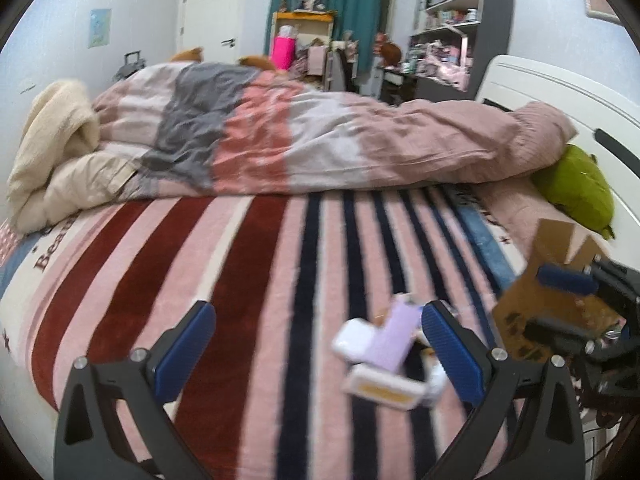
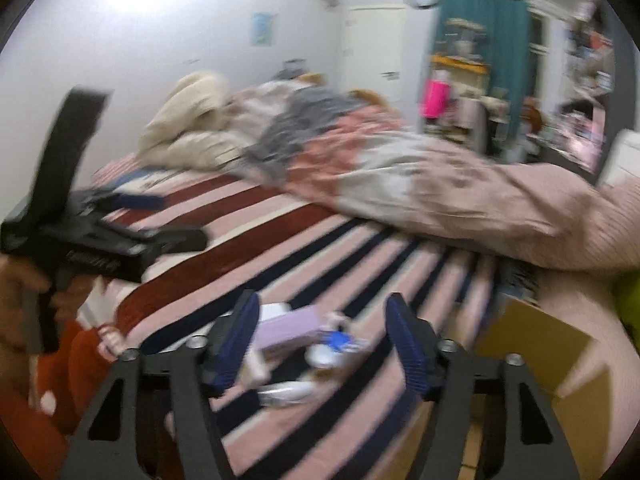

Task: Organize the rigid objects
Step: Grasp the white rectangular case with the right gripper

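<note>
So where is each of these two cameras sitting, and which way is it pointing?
Left wrist: rides the left hand-held gripper, facing across the striped bed to the quilt; its open fingers show, and the right hand-held gripper at right.
Right wrist: rides the right hand-held gripper, also facing across the bed; its open fingers show, and the left one at left.
Shared: the lilac box and cardboard box.

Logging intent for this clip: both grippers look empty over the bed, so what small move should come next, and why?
Probably lower the open right gripper onto the lilac box. It tops the small pile between the fingers, and the cardboard box waits just right.
</note>
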{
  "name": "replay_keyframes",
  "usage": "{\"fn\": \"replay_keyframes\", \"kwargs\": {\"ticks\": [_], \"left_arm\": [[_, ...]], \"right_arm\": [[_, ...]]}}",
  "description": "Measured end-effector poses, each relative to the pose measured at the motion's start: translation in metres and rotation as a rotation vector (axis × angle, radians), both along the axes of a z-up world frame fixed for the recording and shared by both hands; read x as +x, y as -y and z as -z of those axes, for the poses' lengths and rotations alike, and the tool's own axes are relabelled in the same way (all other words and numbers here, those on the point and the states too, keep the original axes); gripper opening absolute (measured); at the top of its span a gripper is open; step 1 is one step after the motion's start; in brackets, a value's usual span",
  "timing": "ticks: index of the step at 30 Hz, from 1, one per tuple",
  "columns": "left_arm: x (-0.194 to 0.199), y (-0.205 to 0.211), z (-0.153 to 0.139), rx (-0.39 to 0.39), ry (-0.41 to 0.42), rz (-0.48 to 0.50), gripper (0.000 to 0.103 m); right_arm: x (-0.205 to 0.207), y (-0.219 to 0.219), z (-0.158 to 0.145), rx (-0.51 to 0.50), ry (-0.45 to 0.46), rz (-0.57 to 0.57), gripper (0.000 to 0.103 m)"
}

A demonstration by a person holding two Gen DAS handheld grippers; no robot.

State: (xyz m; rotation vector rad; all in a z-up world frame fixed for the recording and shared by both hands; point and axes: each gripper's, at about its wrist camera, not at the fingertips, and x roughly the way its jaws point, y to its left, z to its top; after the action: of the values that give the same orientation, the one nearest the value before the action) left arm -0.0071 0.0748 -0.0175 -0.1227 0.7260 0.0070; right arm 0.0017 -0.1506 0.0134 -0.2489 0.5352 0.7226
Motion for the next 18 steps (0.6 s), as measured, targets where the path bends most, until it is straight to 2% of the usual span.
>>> {"fn": "replay_keyframes", "kwargs": {"ticks": [2,5,7,9,13,15,17,18], "left_arm": [[-0.001,-0.019,0.012,-0.003,-0.024,-0.025,0.102],[-0.004,-0.038,0.027,0.0,-0.054,-0.043,0.102],[-0.008,-0.047,0.036,-0.01,-0.067,-0.045,0.102],[-0.011,-0.052,0.042,-0.026,-0.077,-0.039,0.102],[-0.015,-0.056,0.052,-0.004,-0.098,-0.035,0.102],[-0.018,-0.055,0.054,0.005,-0.104,-0.03,0.102],[-0.019,-0.056,0.055,-0.004,-0.11,-0.016,0.102],[-0.021,-0.055,0.056,-0.01,-0.114,-0.011,0.102]], "right_arm": [[0.002,-0.023,0.009,-0.025,-0.048,-0.073,0.045],[0.013,-0.059,0.042,-0.081,-0.184,-0.189,0.041],[0.024,-0.074,0.07,-0.136,-0.264,-0.209,0.04],[0.033,-0.082,0.091,-0.192,-0.297,-0.196,0.039],[0.048,-0.09,0.126,-0.262,-0.393,-0.234,0.039],[0.05,-0.094,0.133,-0.263,-0.445,-0.271,0.032],[0.05,-0.1,0.134,-0.266,-0.47,-0.317,0.019],[0.049,-0.102,0.135,-0.276,-0.472,-0.323,0.017]]}}
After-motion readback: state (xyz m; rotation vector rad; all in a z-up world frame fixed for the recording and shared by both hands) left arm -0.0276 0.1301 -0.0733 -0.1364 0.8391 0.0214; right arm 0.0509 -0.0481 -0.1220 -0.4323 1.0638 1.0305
